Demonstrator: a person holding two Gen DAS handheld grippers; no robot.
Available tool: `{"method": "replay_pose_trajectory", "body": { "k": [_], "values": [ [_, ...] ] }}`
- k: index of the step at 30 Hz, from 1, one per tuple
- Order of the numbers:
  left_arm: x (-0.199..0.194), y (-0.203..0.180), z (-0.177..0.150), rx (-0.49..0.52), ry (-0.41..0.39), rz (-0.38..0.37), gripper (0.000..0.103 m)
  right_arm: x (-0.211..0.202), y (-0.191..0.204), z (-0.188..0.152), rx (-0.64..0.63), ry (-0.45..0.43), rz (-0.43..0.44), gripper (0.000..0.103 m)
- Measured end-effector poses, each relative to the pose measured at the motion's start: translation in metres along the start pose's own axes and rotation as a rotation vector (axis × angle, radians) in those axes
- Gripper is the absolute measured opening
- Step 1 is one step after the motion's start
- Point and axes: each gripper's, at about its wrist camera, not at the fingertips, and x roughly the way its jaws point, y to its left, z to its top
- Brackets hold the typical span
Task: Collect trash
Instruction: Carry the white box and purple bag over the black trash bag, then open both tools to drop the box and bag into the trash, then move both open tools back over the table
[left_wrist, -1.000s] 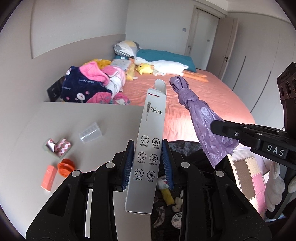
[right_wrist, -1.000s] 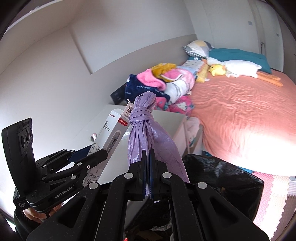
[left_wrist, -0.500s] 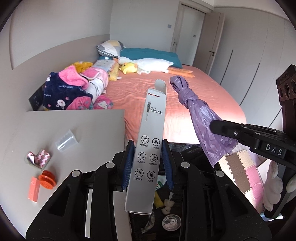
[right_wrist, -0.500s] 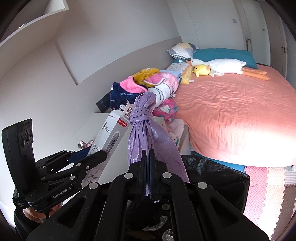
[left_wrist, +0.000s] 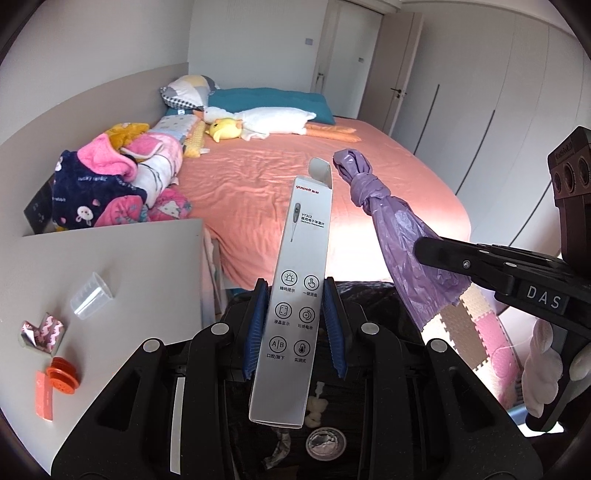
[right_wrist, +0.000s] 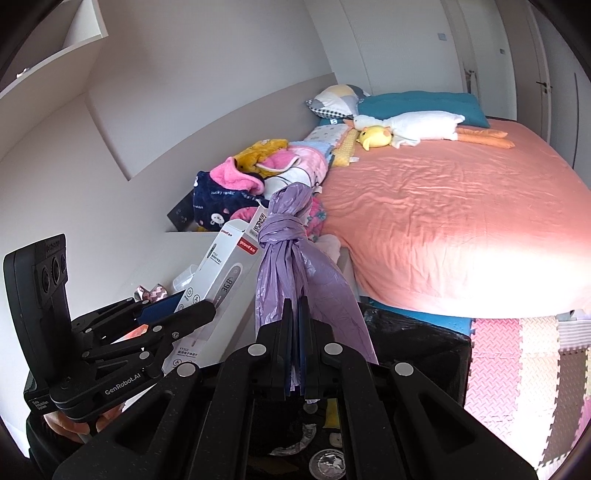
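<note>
Left hand-held gripper (left_wrist: 295, 325) clamps the thermometer box (left_wrist: 295, 280); right hand-held gripper (right_wrist: 295, 332) pinches the knotted purple bag (right_wrist: 291, 258).

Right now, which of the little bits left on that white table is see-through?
The small plastic cup, lying on its side. The folded pink patterned wrapper, the round orange cap and the flat orange packet beside it are all opaque.

You had a coral-sheeted bed (left_wrist: 295, 192), a white goose plush (left_wrist: 273, 120) and teal pillow (left_wrist: 266, 100) at its head, heaped clothes (left_wrist: 110, 181) along its left edge, foam floor mats (right_wrist: 524, 354) at its foot.
</note>
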Motion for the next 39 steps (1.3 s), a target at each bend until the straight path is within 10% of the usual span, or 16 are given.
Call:
{"method": "replay_pose_trajectory", "body": {
  "k": [5, 8, 10, 39],
  "values": [
    [0.009, -0.004, 0.002, -0.001, 0.030, -0.056, 0.034, -0.002, -0.004, 0.001, -0.002, 0.010, -0.008, 0.003],
    [0.010, -0.003, 0.001, -0.017, 0.049, -0.028, 0.096, -0.009, -0.007, 0.002, 0.002, -0.001, -0.004, 0.024],
    [0.007, -0.002, 0.002, -0.019, 0.035, -0.024, 0.096, -0.016, -0.010, 0.002, 0.016, -0.036, -0.019, 0.072],
    [-0.009, 0.027, -0.015, -0.097, 0.026, 0.010, 0.096, -0.002, 0.008, 0.003, -0.019, -0.026, -0.010, 0.072]
  ]
}}
